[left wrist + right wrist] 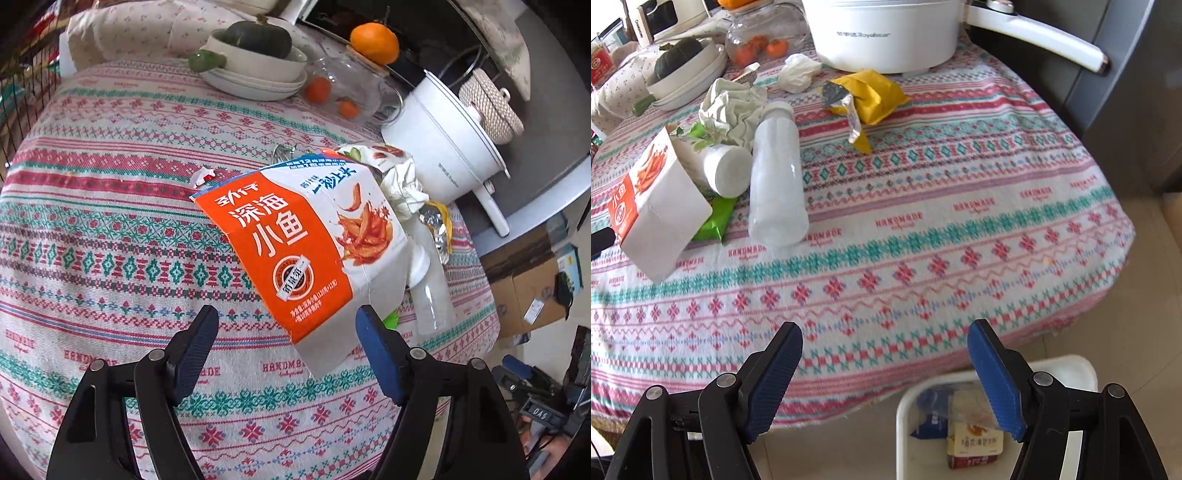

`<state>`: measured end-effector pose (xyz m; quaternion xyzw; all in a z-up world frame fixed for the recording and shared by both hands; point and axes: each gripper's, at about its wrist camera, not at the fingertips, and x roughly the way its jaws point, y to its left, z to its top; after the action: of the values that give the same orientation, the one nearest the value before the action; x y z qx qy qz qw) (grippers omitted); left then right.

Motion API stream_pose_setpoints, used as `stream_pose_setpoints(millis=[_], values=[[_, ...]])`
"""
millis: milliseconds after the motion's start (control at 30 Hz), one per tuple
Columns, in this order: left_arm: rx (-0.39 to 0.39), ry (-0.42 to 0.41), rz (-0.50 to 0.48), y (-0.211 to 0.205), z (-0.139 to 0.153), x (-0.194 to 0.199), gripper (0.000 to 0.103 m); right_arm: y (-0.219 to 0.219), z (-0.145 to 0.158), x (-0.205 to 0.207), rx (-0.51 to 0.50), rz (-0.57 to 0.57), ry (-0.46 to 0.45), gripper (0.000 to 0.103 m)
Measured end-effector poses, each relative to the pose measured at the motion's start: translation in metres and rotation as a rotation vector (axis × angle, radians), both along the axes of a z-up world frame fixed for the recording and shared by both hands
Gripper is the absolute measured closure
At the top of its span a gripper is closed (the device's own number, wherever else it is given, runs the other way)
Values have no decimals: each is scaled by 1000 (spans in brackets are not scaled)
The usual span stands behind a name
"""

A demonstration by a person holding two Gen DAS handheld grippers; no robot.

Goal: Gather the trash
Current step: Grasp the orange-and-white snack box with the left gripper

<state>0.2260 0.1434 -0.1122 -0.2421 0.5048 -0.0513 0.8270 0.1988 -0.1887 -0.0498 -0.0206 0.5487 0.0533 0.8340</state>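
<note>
A round tabletop point(960, 206) in a bright room

A cloth with pink, red and green patterns covers the tabletop. Pale floor tiles point(1152, 332) show past its near edge. A dark grey cabinet point(1126, 92) stands by the far right edge. Brown cardboard boxes point(524, 291) sit on the floor.
</note>
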Motion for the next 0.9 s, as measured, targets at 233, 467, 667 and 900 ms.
stream_pose_setpoints(millis=[233,467,667,900], values=[[-135,10,45,-1,-13,14,57,25,-13,29,19,40,-16,25],[-229,-15,30,-5,-5,15,87,35,-18,50,41,41,-25,25],[-162,-78,-19,-12,30,2,91,39,-27,61,72,44,-40,25],[-9,-143,-53,-10,73,-25,92,39,-45,75,161,1,-26,25]])
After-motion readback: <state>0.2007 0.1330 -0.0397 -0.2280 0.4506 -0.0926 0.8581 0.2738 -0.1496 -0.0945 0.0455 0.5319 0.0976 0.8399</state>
